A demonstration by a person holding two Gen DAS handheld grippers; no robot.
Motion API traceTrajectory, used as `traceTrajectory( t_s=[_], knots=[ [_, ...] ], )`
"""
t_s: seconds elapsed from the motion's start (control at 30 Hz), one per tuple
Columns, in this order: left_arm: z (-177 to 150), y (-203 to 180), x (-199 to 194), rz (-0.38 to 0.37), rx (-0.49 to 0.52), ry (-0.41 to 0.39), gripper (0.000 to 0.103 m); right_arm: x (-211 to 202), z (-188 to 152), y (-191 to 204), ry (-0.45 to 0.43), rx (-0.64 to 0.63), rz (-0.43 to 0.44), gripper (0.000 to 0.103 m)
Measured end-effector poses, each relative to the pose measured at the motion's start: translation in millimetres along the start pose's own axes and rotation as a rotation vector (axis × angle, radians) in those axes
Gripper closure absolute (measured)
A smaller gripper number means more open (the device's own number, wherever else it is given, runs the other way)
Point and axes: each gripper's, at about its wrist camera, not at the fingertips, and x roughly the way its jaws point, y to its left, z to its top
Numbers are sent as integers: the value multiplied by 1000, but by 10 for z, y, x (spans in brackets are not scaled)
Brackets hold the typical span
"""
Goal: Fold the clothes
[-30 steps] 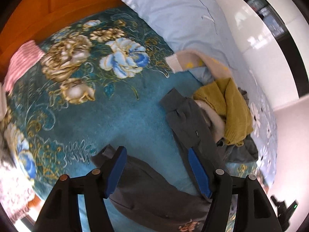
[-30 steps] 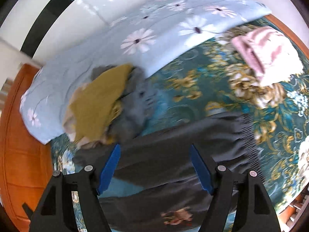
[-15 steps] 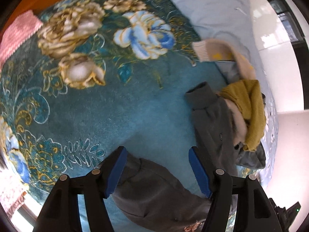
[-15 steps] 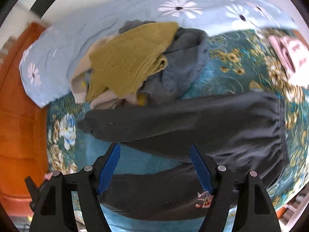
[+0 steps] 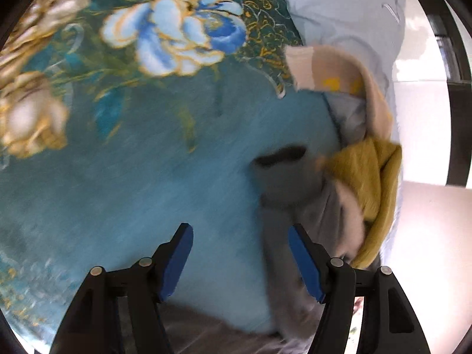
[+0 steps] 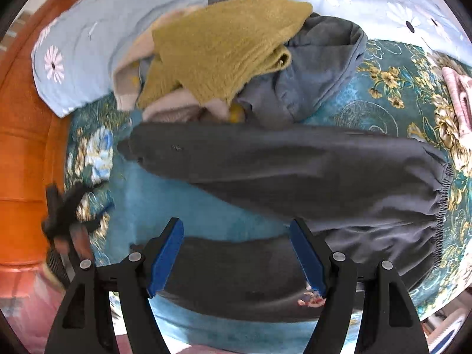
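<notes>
Dark grey trousers [image 6: 295,177] lie spread on a teal floral blanket [image 6: 191,206], both legs pointing left, elastic waistband at the right. My right gripper [image 6: 236,253] is open and empty, above the gap between the two legs. My left gripper [image 5: 239,253] is open and empty over bare blanket [image 5: 147,162], close to the cuff of one trouser leg [image 5: 280,183], which lies just right of it. In the right wrist view the left gripper [image 6: 67,218] shows blurred at the far left.
A heap of clothes lies beyond the trousers: a mustard knit [image 6: 224,44], a grey-blue garment [image 6: 318,67] and a beige one [image 5: 339,67]. A light blue daisy quilt [image 6: 118,23] lies behind. A pink striped item [image 6: 457,97] sits at the right. An orange wooden headboard [image 6: 20,147] stands at the left.
My left gripper has moved forward and right towards the trouser cuff, with motion blur. My right gripper has swung closer over the trousers. Both stay open.
</notes>
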Motion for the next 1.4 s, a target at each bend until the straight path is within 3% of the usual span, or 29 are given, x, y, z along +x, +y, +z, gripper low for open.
traceTrajectory(
  t_s=[0.07,0.27,0.47,0.57,0.63,0.67,0.73,0.77,0.8,0.97,1.13,1.2,1.3,1.4],
  knots=[
    [158,-135,57,0,41,-27,32,1,-39,-49,12,8,-7,28],
    [288,-733,189,54,525,-4,32,-87,-148,-354,20,75,-34,28],
    [256,-961,439,43,646,75,32,-13,-205,-592,34,172,-39,28],
    [232,-1065,562,43,701,115,34,-4,-186,-545,44,150,-36,28],
    [196,-1091,614,56,710,137,44,-16,-162,-505,43,127,-39,28],
    [182,-1089,611,56,706,146,63,-25,-149,-493,40,121,-38,28],
    [151,-1083,587,58,700,156,78,-49,-132,-500,32,122,-28,28],
    [131,-1077,548,60,703,152,95,-47,-134,-509,31,125,-25,28],
    [107,-1072,504,63,709,147,98,-40,-140,-518,31,126,-23,28],
    [-63,-1034,-19,-5,681,91,99,14,-194,-511,53,129,-6,28],
    [-149,-875,-782,-125,504,52,99,-36,-200,-482,39,113,17,28],
    [-143,-826,-880,-96,475,54,99,-51,-207,-506,34,122,18,28],
    [18,-766,-593,24,444,77,99,-32,-228,-535,40,141,12,28],
    [166,-716,-375,44,362,80,99,-56,-229,-531,39,147,13,28]
  ],
)
